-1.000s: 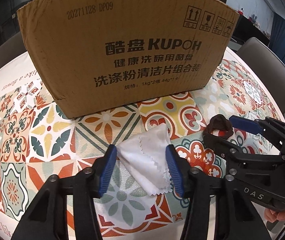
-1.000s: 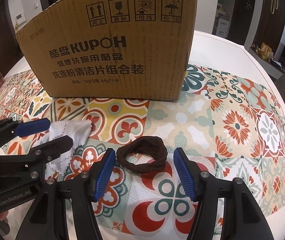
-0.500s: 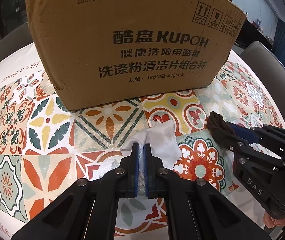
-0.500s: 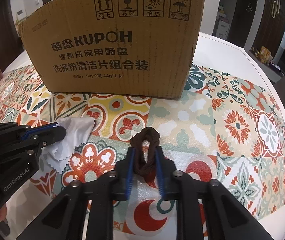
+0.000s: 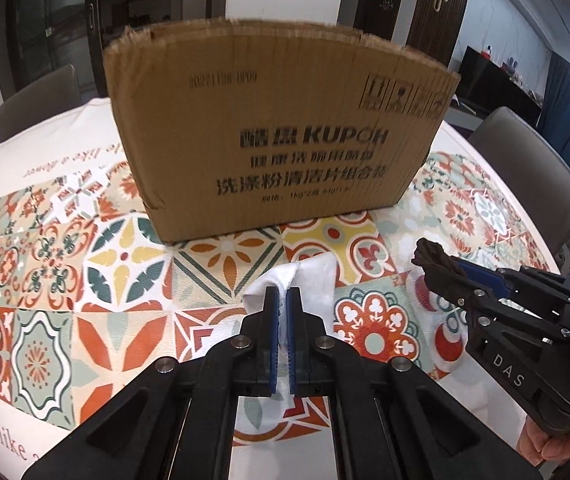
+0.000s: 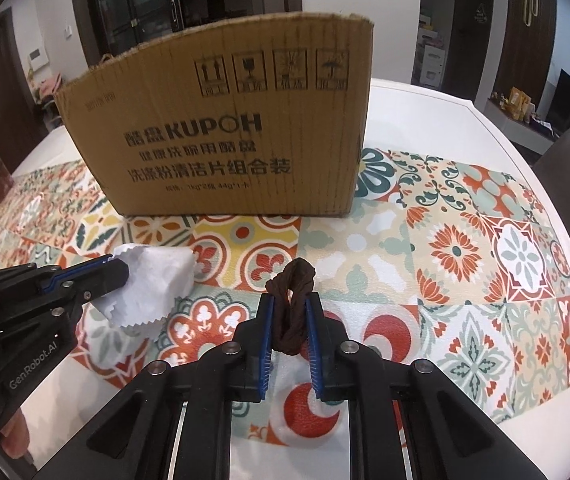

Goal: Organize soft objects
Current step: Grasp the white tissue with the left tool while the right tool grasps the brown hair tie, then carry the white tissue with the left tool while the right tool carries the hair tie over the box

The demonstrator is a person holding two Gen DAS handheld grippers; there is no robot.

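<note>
Right claw (image 6: 289,312): blue pads clamped on a brown braided hair tie (image 6: 291,308), squeezed into a narrow loop. Left claw (image 6: 119,270), at left: pinching a white cloth (image 6: 153,288) with zigzag edges, hanging above the patterned surface (image 6: 465,280). Cardboard box (image 6: 225,140), printed, standing upright behind both. Grey chair (image 6: 569,152) at right edge.

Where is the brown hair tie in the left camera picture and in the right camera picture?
Left wrist view: the brown hair tie is at the right, pinched in the right tool.
Right wrist view: the hair tie is at the centre, squeezed between that tool's blue pads.
Shared landmark: the cardboard box stands behind it in both views.
</note>
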